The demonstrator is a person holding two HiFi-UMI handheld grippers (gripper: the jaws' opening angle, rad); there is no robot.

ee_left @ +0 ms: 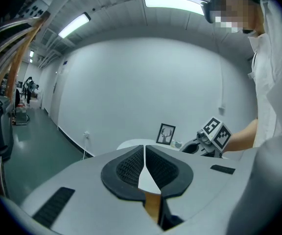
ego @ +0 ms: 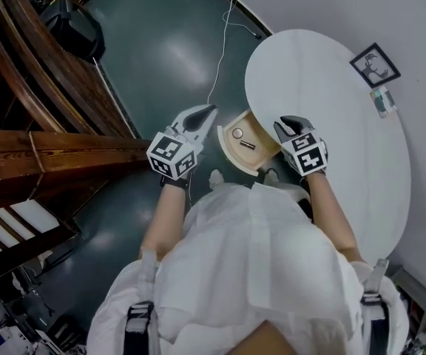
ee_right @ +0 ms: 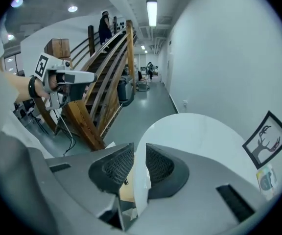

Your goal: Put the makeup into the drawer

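Note:
A light wooden drawer [ego: 259, 161] stands pulled out from the left edge of the round white table [ego: 331, 109]. In it lie a small dark tube-like makeup piece [ego: 248, 145] and a small round piece [ego: 237, 132]. My left gripper [ego: 211, 111] hovers just left of the drawer with its jaws together and nothing between them [ee_left: 144, 148]. My right gripper [ego: 285, 124] hangs over the drawer's right side at the table edge, its jaws a little apart and empty [ee_right: 140, 148]. Below those jaws a strip of the drawer's wood [ee_right: 126, 190] shows.
A framed deer picture [ego: 375, 65] leans at the table's far right, with a small flat packet [ego: 381, 100] beside it. A white cable [ego: 220, 58] runs over the dark green floor. A wooden staircase [ego: 43, 72] and a wooden beam [ego: 58, 157] stand to the left.

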